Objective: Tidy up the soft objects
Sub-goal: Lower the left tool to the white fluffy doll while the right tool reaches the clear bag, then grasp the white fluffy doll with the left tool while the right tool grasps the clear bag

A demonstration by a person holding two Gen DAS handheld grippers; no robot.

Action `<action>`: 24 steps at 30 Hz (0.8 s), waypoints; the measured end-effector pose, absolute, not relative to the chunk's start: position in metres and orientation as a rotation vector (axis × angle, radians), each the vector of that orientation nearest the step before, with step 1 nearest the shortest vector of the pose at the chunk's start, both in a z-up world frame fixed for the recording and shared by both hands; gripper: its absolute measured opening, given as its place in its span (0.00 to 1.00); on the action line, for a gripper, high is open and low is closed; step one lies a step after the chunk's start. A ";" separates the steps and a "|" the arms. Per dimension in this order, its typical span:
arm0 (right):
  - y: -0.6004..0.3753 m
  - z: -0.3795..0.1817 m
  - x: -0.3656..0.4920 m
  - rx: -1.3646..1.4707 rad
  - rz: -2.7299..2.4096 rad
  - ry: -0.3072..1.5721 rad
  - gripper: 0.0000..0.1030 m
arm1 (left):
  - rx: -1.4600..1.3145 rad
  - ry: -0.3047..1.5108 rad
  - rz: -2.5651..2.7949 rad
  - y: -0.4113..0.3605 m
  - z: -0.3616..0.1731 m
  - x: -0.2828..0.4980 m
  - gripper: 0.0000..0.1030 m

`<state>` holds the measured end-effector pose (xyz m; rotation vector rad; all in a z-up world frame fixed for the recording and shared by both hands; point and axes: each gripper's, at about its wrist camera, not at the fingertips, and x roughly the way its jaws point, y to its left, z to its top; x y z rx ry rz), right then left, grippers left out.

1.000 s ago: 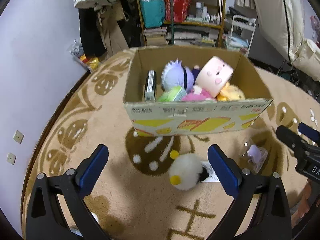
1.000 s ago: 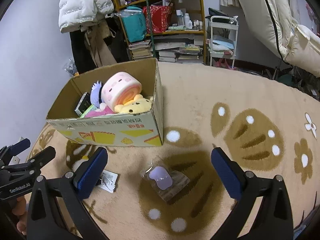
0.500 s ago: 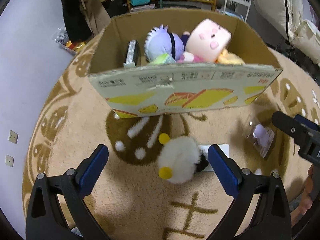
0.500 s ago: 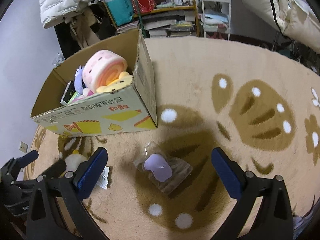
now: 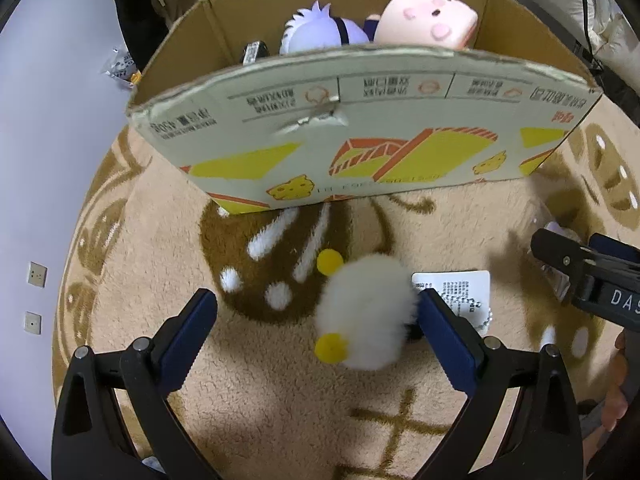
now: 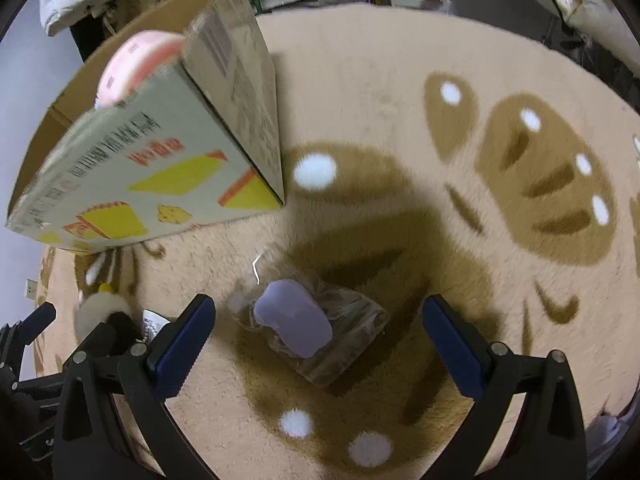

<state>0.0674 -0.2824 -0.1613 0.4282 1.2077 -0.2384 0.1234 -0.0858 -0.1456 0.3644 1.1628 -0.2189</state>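
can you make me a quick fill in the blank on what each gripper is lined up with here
The white fluffy toy lies between the left gripper fingers, which are ____.
The right gripper is above a purple toy sealed in a clear ____.
Both toys lie on the ____, outside the cardboard box.

Missing words: open; bag; rug

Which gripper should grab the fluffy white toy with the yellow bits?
The left gripper. Its open fingers already reach around the white toy on the rug. The right gripper is open over the bagged purple toy instead.
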 end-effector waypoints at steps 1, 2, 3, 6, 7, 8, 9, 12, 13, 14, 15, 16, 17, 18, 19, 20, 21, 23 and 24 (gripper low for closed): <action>-0.280 -0.164 0.069 0.425 -0.233 1.217 1.00 | 0.361 1.164 -0.219 -0.085 -0.146 0.124 0.96; -0.279 -0.166 0.070 0.420 -0.230 1.225 1.00 | 0.358 1.167 -0.222 -0.085 -0.147 0.124 0.96; -0.277 -0.169 0.071 0.411 -0.231 1.233 1.00 | 0.359 1.168 -0.223 -0.085 -0.147 0.124 0.96; -0.270 -0.173 0.074 0.365 -0.244 1.251 1.00 | 0.365 1.165 -0.224 -0.087 -0.148 0.124 0.96; -0.268 -0.175 0.075 0.349 -0.249 1.257 1.00 | 0.365 1.166 -0.224 -0.087 -0.149 0.124 0.96; -0.267 -0.176 0.076 0.341 -0.251 1.261 1.00 | 0.364 1.167 -0.225 -0.089 -0.148 0.123 0.96; -0.265 -0.178 0.076 0.331 -0.254 1.266 1.00 | 0.364 1.168 -0.226 -0.089 -0.149 0.123 0.96; -0.258 -0.183 0.079 0.297 -0.268 1.279 1.00 | 0.362 1.174 -0.230 -0.089 -0.150 0.122 0.96; -0.256 -0.183 0.080 0.296 -0.274 1.280 1.00 | 0.358 1.176 -0.230 -0.089 -0.151 0.122 0.96; -0.254 -0.184 0.080 0.298 -0.277 1.280 1.00 | 0.352 1.178 -0.231 -0.088 -0.151 0.122 0.96; -0.253 -0.184 0.080 0.300 -0.279 1.280 1.00 | 0.345 1.181 -0.231 -0.088 -0.151 0.123 0.96; -0.249 -0.184 0.081 0.303 -0.281 1.280 1.00 | 0.337 1.184 -0.232 -0.087 -0.152 0.124 0.96; -0.247 -0.185 0.081 0.308 -0.283 1.279 1.00 | 0.331 1.186 -0.231 -0.086 -0.152 0.125 0.96; -0.246 -0.186 0.081 0.312 -0.286 1.279 1.00 | 0.327 1.188 -0.231 -0.085 -0.152 0.125 0.96; -0.248 -0.187 0.083 0.315 -0.289 1.280 1.00 | 0.325 1.189 -0.231 -0.084 -0.152 0.126 0.96; -0.253 -0.188 0.083 0.317 -0.292 1.281 1.00 | 0.325 1.189 -0.231 -0.084 -0.152 0.126 0.96; -0.253 -0.188 0.083 0.319 -0.296 1.280 1.00 | 0.326 1.188 -0.232 -0.081 -0.153 0.127 0.96; -0.264 -0.190 0.086 0.312 -0.297 1.276 1.00 | 0.324 1.188 -0.240 -0.081 -0.153 0.127 0.93; -0.262 -0.190 0.088 0.310 -0.299 1.273 1.00 | 0.315 1.191 -0.249 -0.080 -0.154 0.127 0.91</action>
